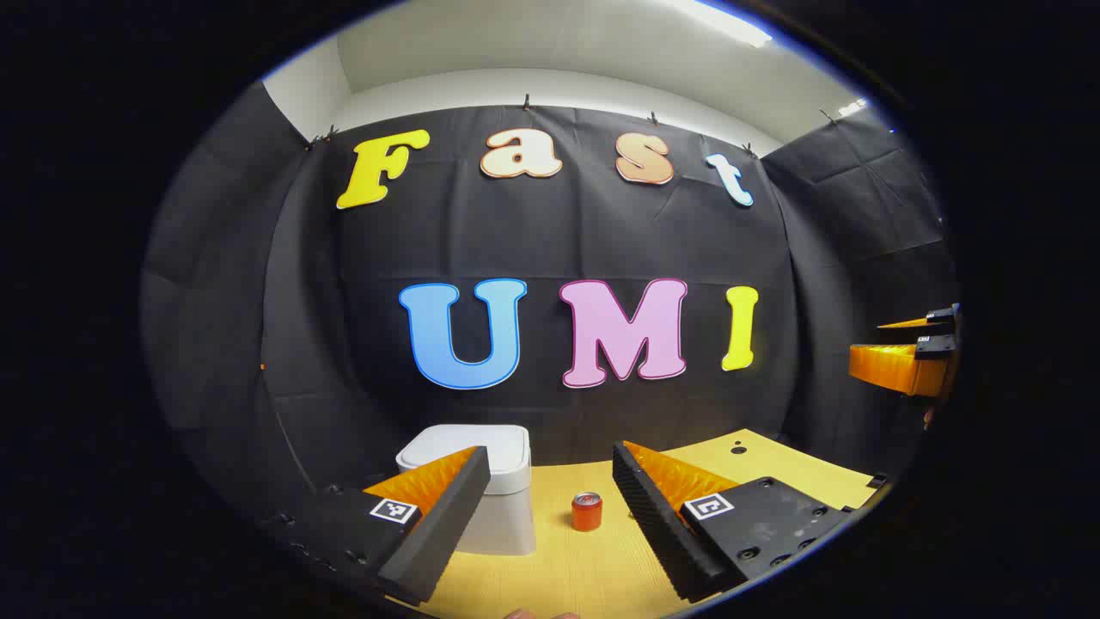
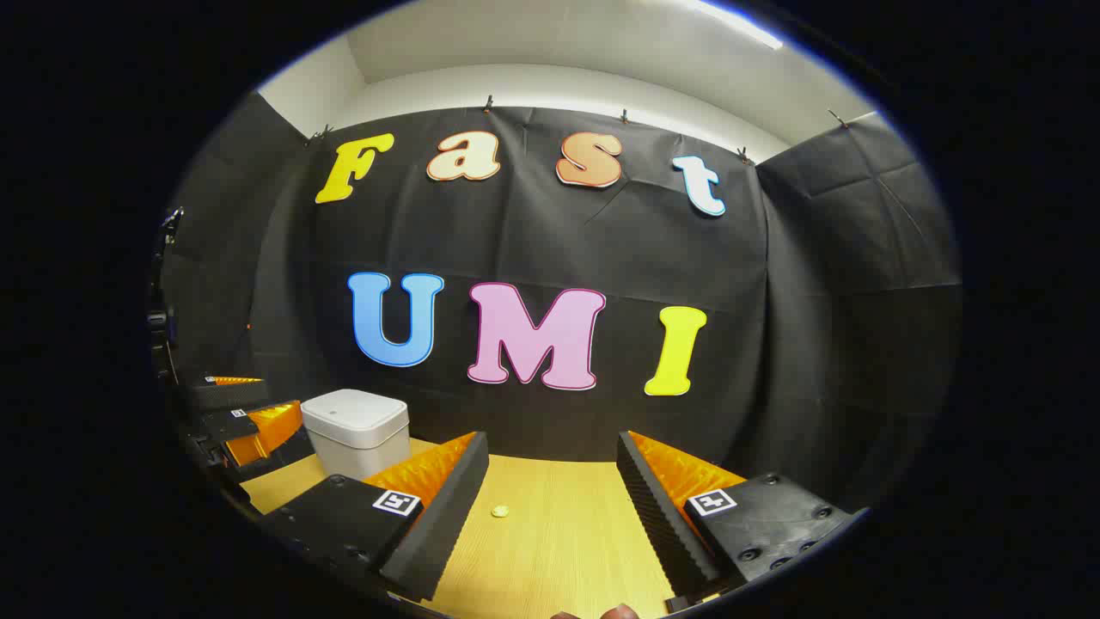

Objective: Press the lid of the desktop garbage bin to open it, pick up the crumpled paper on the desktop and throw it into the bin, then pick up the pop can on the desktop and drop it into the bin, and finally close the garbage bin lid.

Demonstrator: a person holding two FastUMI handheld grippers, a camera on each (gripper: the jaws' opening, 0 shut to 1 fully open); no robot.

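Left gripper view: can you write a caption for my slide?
Open left gripper hovers over the yellow wooden desktop, facing a closed white plastic garbage bin and an upright small red pop can.

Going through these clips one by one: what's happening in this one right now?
A person holds a hand-held gripper in each hand above a wooden table, and neither grips anything. The left hand-held gripper is open, facing the white garbage bin, whose lid is down, and the pop can, upright beside it. The right hand-held gripper is open too, with a small pale object on the table ahead, too small to identify. The can is not yet in the bin.
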